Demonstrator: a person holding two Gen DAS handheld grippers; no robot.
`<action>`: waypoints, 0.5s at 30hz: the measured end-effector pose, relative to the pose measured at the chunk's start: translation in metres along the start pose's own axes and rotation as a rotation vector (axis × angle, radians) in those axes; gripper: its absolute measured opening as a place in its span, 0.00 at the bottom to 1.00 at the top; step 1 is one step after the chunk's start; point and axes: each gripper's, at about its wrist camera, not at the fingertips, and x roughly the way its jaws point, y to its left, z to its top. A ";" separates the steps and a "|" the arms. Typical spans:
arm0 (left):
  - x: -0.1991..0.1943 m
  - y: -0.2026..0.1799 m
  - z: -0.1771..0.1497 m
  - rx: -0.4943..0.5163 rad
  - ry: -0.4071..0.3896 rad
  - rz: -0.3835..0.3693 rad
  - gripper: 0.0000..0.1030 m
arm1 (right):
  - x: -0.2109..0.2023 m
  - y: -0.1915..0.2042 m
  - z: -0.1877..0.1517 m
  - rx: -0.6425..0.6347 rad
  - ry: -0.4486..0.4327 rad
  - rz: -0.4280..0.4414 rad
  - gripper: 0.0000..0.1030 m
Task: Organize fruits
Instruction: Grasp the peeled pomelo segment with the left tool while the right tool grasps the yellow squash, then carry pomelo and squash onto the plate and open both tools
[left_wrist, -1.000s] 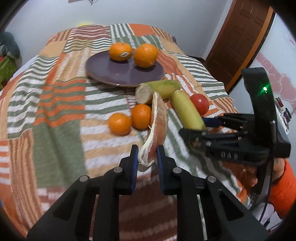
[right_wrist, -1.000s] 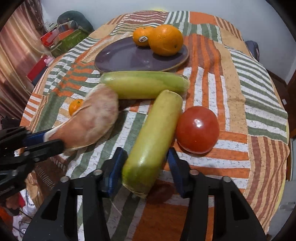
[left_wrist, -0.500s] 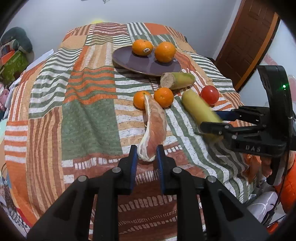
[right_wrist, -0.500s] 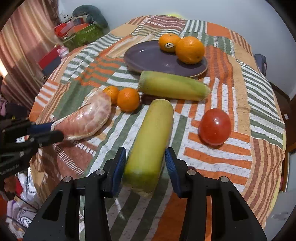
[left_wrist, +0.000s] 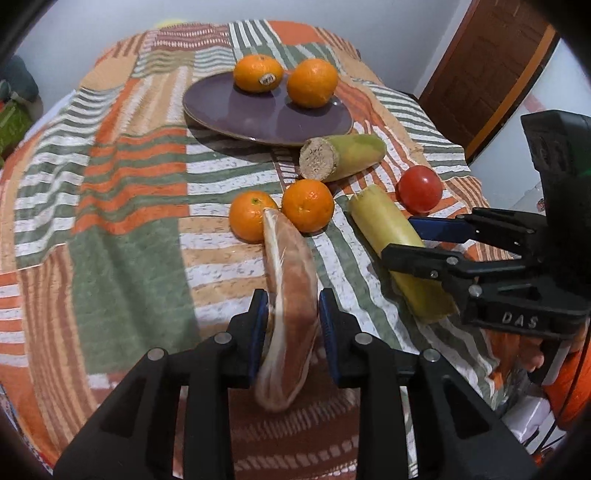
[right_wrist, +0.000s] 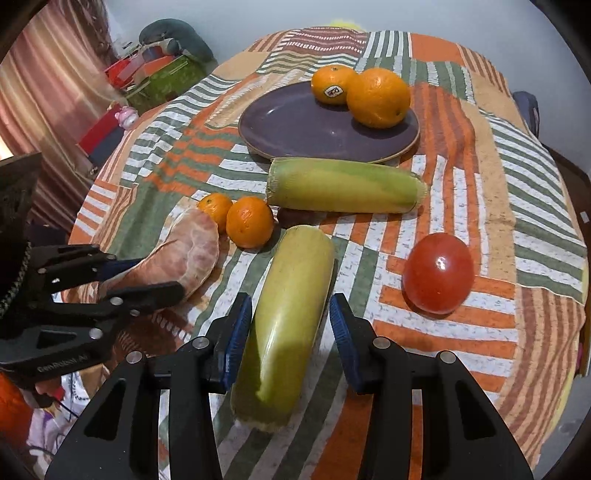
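1. Two grippers. Left gripper (left_wrist: 291, 325) clamps the pomelo wedge (left_wrist: 290, 280); oranges (left_wrist: 307, 205) lie just ahead.
2. Right gripper (right_wrist: 291, 325) straddles the yellow-green fruit (right_wrist: 288, 314); grip unclear. Tomato (right_wrist: 438, 273) lies to its right.

Two close wrist fisheyes side by side, looking forward over the patchwork tablecloth (left_wrist: 122, 236), sharing the purple plate (right_wrist: 295, 129)

Fruit-strewn striped patchwork cloth (left_wrist: 122, 206)
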 end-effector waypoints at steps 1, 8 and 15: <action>0.004 0.000 0.002 0.000 0.005 0.004 0.26 | 0.002 0.001 0.001 -0.002 0.000 -0.002 0.39; 0.014 -0.001 0.008 -0.003 -0.011 0.009 0.26 | 0.006 0.000 0.004 -0.008 -0.012 0.002 0.40; -0.004 -0.002 0.005 0.008 -0.065 0.025 0.22 | -0.008 -0.003 0.003 0.002 -0.062 -0.021 0.37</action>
